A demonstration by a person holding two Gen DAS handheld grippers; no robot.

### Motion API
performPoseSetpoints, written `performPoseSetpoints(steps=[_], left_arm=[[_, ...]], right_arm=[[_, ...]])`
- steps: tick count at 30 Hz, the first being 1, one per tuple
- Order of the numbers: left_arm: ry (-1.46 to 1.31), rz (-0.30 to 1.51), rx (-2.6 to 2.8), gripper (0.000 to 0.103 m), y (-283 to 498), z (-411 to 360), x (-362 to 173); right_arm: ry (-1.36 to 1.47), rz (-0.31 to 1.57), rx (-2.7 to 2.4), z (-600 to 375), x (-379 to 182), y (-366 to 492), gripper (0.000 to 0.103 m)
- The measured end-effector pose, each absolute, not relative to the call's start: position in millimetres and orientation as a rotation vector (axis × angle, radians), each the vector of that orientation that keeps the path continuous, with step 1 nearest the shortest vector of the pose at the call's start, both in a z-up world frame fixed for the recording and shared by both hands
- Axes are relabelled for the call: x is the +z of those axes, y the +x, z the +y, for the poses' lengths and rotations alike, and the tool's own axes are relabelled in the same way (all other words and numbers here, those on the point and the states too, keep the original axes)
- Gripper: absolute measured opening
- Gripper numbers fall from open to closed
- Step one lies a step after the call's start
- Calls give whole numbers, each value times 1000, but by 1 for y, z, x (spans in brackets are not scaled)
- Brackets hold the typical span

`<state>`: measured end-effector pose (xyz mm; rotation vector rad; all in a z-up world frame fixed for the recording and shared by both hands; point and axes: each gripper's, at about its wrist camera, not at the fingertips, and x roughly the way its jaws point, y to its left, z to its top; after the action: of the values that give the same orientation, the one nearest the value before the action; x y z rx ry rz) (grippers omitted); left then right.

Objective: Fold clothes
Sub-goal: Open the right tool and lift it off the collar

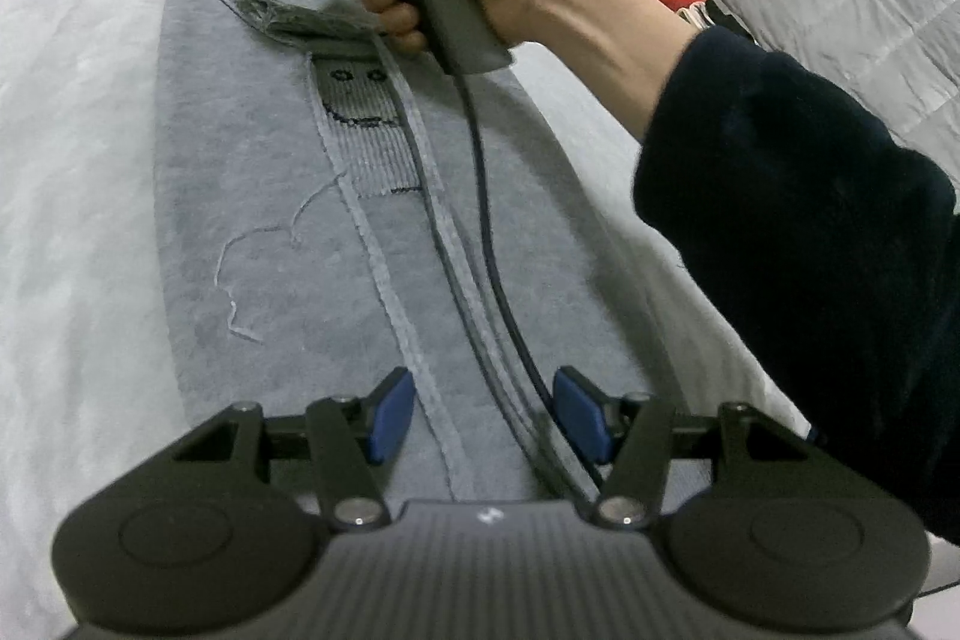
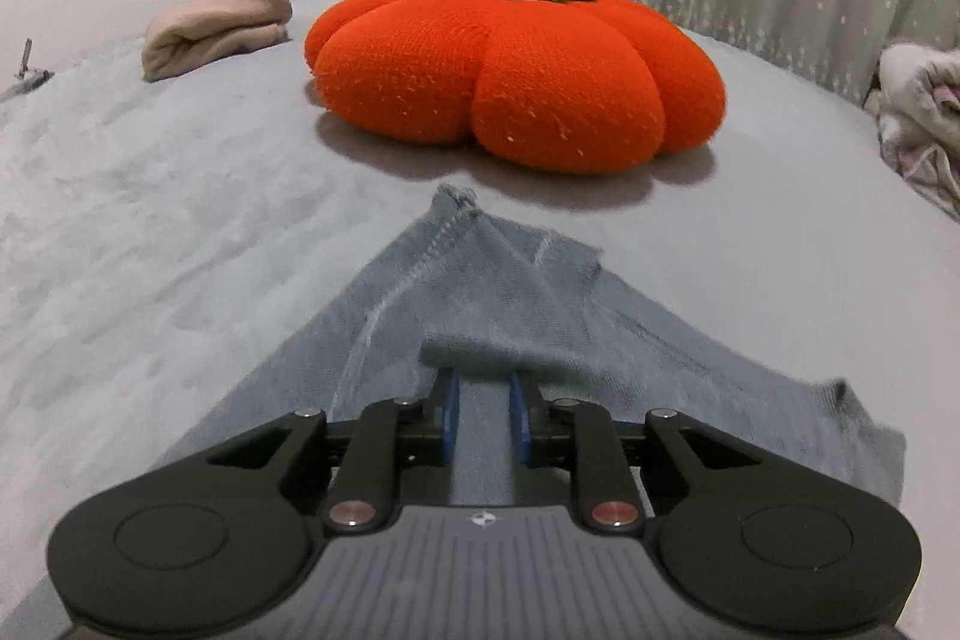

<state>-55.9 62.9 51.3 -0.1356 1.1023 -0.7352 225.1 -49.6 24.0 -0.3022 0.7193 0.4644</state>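
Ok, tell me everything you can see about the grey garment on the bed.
The garment is a grey-blue knit, soft and slightly fuzzy, laid out long and flat on the grey bed. Stitched seams run along its length, and a ribbed patch carries a dark embroidered smiley face. Loose pale threads lie on its surface. Its far end is bunched and folded over where the right gripper sits, fabric between the narrowly parted pads. The left gripper hangs open over the near end. A black cable trails across it.

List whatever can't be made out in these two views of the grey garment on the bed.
- Grey garment: left wrist view, near end hidden under the left hand-held gripper.
- Right hand-held gripper: right wrist view, a fabric fold covers the fingertips; grip unclear.
- Pale bundle: cut off by the right edge.
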Motion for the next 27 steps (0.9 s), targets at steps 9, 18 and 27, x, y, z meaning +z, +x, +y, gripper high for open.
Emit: performPoseSetpoints(steps=[9,18,27], left_arm=[[-148,1101,-743,54,-61,69,54],[-121,1077,-684,56,-58,68,58],[-109,1067,-612,56,-50,74,56]], right_arm=[[-289,714,460,-52,36,229,19],[-119,769,344,-142,39,212,19],[-246,716,263,-120,28,194,22]])
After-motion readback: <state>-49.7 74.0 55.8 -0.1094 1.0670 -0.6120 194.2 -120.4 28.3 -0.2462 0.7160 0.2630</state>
